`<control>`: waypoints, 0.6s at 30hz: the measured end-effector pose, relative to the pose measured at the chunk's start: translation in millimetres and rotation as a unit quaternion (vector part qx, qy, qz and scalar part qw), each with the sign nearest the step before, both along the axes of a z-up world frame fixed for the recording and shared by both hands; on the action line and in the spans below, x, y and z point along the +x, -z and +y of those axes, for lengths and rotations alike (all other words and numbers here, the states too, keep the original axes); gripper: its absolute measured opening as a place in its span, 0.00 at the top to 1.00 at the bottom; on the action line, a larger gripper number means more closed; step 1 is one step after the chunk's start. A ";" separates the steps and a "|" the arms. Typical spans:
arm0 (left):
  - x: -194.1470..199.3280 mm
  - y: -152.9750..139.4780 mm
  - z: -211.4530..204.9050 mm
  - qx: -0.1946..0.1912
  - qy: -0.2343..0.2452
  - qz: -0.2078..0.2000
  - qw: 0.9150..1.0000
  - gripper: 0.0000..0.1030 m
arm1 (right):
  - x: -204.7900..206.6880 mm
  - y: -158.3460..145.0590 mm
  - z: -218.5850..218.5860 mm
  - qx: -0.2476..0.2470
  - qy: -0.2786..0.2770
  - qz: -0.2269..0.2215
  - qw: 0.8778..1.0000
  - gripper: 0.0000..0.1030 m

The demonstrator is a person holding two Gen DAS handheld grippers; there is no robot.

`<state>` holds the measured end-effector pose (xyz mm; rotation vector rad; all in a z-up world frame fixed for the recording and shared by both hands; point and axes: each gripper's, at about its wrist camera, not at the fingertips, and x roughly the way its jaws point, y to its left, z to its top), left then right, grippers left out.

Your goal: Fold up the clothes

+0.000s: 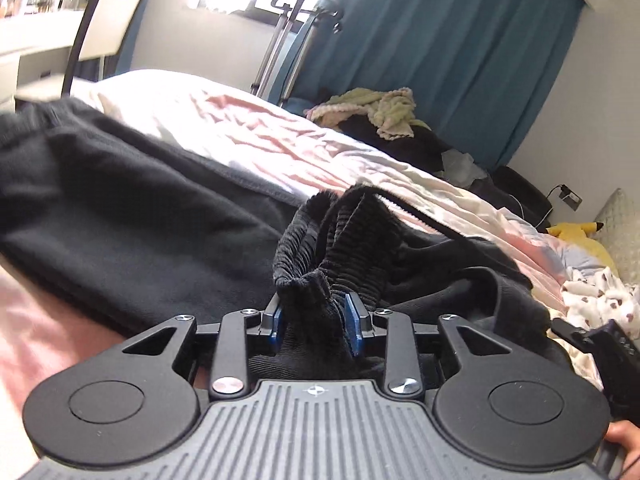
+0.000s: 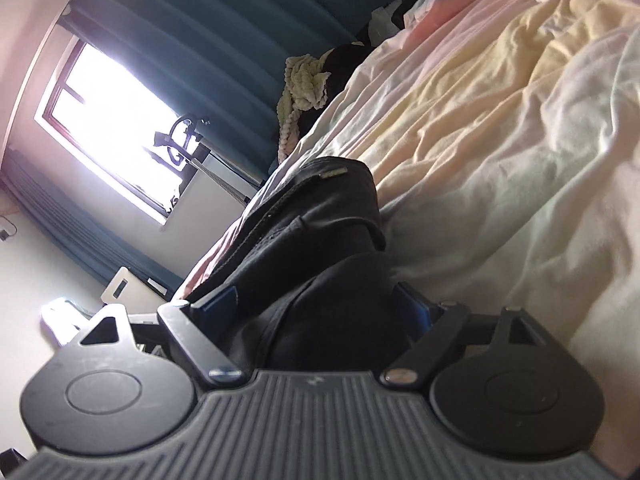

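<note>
Garment: black garment (image 1: 120, 200) lies spread on the bed (image 1: 280, 148), ribbed waistband (image 1: 340, 240) bunched upright.
Left gripper (image 1: 316, 320): jaws part-spread, waistband fabric between the blue pads; whether the pads press on it cannot be told.
Right gripper (image 2: 324, 308): jaws spread wide, dark fabric (image 2: 320, 240) between them; pad contact hidden by the cloth.
Cut off: a hand (image 1: 624, 440) at the frame's lower right edge.
Far side: clothes heap (image 1: 384, 116) beside the teal curtain (image 1: 440, 60); window blown out by glare.
</note>
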<state>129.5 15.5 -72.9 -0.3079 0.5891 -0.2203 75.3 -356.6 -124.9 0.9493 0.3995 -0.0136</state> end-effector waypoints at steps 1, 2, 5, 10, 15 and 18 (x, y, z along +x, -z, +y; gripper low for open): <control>-3.9 -3.9 0.6 0.004 -0.001 -0.004 1.000 0.66 | 0.5 1.5 0.0 0.005 -0.001 0.002 1.000 0.16; -7.7 -7.7 1.1 0.008 -0.002 -0.009 1.000 0.65 | 1.0 2.6 0.1 0.009 -0.003 0.003 1.000 0.16; -13.4 -16.9 -3.6 0.037 -0.005 -0.021 0.999 0.63 | 0.9 5.1 -0.4 0.015 -0.003 0.009 1.000 0.15; -25.5 -24.4 -13.3 0.084 -0.015 -0.049 0.995 0.64 | -1.4 16.3 -4.0 0.040 -0.002 0.036 0.999 0.12; -6.1 -15.3 -9.5 0.083 -0.020 -0.038 0.996 0.64 | 0.9 22.2 -2.9 0.055 -0.005 0.034 0.998 0.09; 12.5 -3.6 -8.6 0.082 -0.021 -0.009 0.996 0.64 | 3.9 23.0 2.1 0.058 -0.006 0.036 0.998 0.05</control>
